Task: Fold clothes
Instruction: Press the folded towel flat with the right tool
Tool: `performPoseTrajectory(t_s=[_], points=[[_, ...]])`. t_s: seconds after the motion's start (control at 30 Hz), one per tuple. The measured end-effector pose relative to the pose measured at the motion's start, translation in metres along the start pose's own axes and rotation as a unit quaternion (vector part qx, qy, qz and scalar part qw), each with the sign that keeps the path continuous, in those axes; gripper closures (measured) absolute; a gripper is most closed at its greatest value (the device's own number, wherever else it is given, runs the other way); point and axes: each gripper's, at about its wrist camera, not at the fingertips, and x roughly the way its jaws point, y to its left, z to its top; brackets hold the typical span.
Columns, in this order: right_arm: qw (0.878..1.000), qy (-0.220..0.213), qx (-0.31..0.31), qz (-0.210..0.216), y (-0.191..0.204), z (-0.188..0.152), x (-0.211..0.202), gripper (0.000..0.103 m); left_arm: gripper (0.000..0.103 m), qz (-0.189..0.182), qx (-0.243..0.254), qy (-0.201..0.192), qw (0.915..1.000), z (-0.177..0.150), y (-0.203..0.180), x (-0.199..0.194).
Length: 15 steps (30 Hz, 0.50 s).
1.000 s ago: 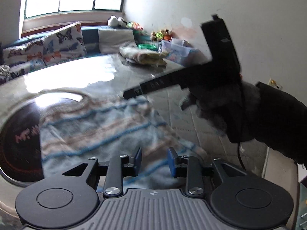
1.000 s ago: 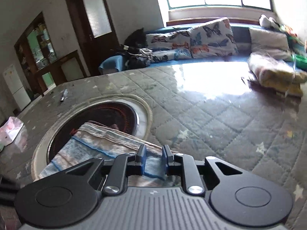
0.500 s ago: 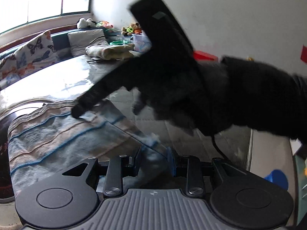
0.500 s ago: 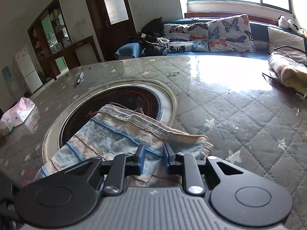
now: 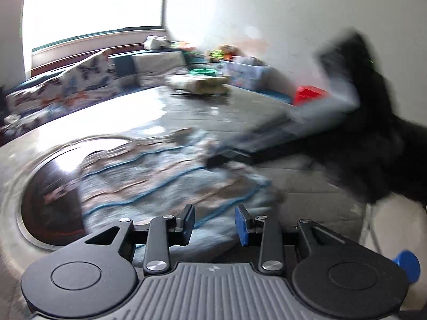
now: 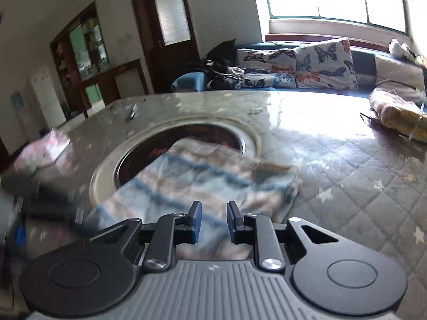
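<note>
A striped blue and tan cloth [image 5: 165, 176] lies folded on the grey quilted table [image 6: 347, 176], partly over a round dark inset plate [image 6: 186, 133]. My left gripper [image 5: 214, 224] hovers at the cloth's near edge. Its jaws are opening, and the cloth shows flat through the gap with no pad pressing on it. My right gripper [image 6: 213, 221] is low over the cloth [image 6: 202, 176] with a narrow gap between its pads and nothing pinched. In the left wrist view the right gripper [image 5: 221, 158], held by a dark-sleeved hand [image 5: 387, 144], reaches the cloth's far right edge.
A folded yellowish bundle [image 6: 400, 114] lies at the table's far right. A pink bag [image 6: 42, 152] and a small pen-like item [image 6: 132, 112] sit at the far left. A sofa with butterfly cushions [image 6: 307, 64] runs behind the table. A red box [image 5: 309, 94] stands by the wall.
The cloth corner that was raised between the left pads half a second ago now lies flat, and those jaws stand wider. The right gripper drew back to the cloth's right edge.
</note>
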Motion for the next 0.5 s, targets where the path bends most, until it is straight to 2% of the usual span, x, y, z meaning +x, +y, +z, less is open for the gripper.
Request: performPoseTrajectory(t_s=[0.2, 0.37, 0.5], points=[[1.000, 0.011, -0.019, -0.005, 0.015, -0.022, -0.007, 0.081, 0.067, 0.050, -0.042, 0.021, 0.9977, -0.014, 0.035, -0.004], [1.000, 0.003, -0.029, -0.009, 0.018, -0.009, -0.010, 0.080, 0.067, 0.062, -0.059, 0.010, 0.9963, -0.018, 0.050, -0.020], [1.000, -0.001, -0.025, -0.002, 0.016, 0.012, 0.005, 0.080, 0.067, 0.071, -0.071, 0.005, 0.9949, -0.020, 0.053, -0.022]])
